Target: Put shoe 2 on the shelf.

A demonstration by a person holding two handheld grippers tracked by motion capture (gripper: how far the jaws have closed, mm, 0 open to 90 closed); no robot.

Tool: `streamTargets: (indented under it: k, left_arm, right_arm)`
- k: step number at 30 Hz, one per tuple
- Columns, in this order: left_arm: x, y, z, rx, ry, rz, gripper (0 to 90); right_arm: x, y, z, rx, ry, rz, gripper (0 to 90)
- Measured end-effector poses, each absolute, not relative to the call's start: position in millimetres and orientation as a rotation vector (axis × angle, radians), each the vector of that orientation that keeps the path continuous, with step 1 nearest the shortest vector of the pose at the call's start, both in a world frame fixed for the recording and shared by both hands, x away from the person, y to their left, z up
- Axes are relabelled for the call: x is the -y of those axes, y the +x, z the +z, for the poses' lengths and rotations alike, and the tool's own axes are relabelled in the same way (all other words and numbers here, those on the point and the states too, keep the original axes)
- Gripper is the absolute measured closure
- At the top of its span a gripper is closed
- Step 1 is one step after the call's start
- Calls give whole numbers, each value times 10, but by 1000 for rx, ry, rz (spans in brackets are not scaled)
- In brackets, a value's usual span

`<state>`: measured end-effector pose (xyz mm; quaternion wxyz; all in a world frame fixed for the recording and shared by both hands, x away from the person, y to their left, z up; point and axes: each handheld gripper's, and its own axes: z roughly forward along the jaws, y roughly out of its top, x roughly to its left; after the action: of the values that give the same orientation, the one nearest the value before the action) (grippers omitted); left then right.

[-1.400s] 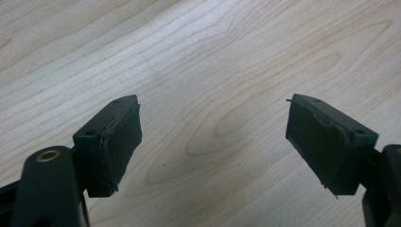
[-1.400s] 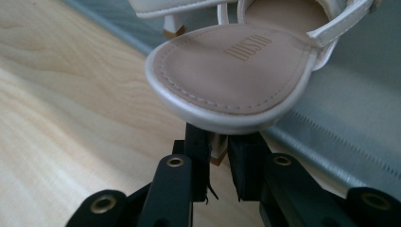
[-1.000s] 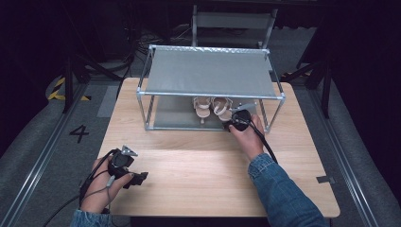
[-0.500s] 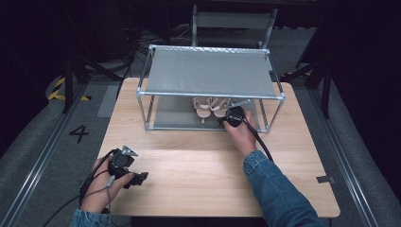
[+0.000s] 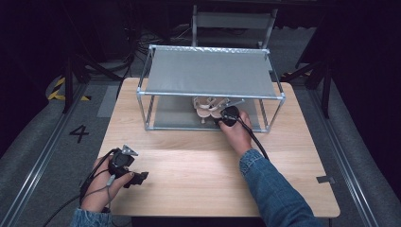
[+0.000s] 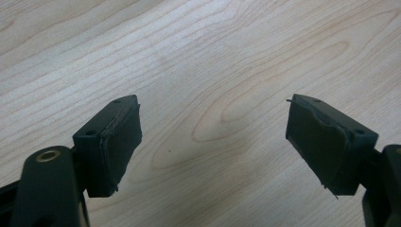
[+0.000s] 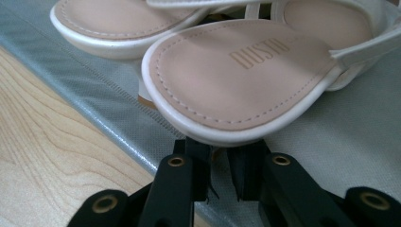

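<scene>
Pale wood table (image 5: 189, 161) (white leather sandal (image 7: 236, 80))

Two white sandals (image 7: 236, 75), tan insoles, side by side, rack's lower shelf (image 7: 331, 137)

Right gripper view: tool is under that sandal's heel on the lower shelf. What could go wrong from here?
1. The right tool is nearly closed beneath the sandal's heel end; whether it pinches anything is hidden, so the grip may be thin and slip.
2. The second sandal sits touching or overlapping it; pulling one could drag the other.
3. The rack's top shelf hangs low over the hand; lifting early could hit it.
</scene>
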<state>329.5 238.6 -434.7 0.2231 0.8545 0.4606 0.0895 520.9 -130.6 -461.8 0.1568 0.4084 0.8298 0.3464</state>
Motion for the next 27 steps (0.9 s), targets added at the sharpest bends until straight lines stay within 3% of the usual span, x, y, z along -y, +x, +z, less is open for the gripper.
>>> streamTargets:
  k: [2, 10, 27]
  left_arm:
    - [-2386, 3294, -4346, -1271, 2359, 247, 197]
    - [-2370, 3297, -4318, -1265, 2358, 247, 197]
    - [-2259, 3402, -4275, -1225, 2369, 248, 196]
  right_arm:
    - [1302, 5193, -4611, -2381, 1146, 1005, 795]
    - [1393, 5011, -4466, -2331, 1167, 1046, 612]
    - [1838, 4340, -3942, -2318, 1109, 1143, 499]
